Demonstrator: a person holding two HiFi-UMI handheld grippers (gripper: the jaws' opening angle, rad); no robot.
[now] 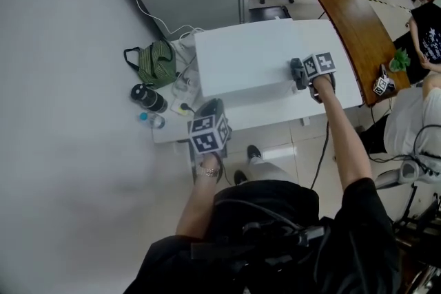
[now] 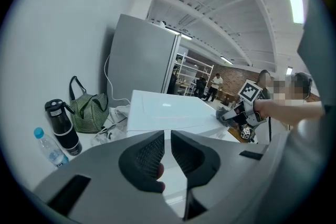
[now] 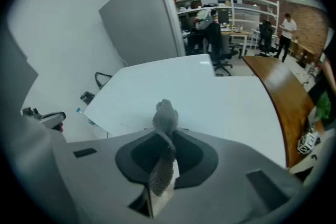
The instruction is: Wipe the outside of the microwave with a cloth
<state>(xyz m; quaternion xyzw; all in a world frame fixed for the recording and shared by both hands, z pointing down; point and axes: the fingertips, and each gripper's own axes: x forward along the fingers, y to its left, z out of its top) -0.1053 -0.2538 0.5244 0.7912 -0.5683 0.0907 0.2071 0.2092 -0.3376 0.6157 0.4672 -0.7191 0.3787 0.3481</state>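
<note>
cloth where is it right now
The grey cloth is pinched in the right gripper, at the right end of the top of the white microwave in the head view.

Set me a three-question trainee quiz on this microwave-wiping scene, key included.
1. True or false: the right claw is shut on a grey cloth.
2. Where is the cloth held? A) at the top of the white microwave; B) inside a bag; C) on the floor.
3. Fill in: the striped bag beside the black bottle is ___ in colour.
Key: 1 true; 2 A; 3 green.
</note>
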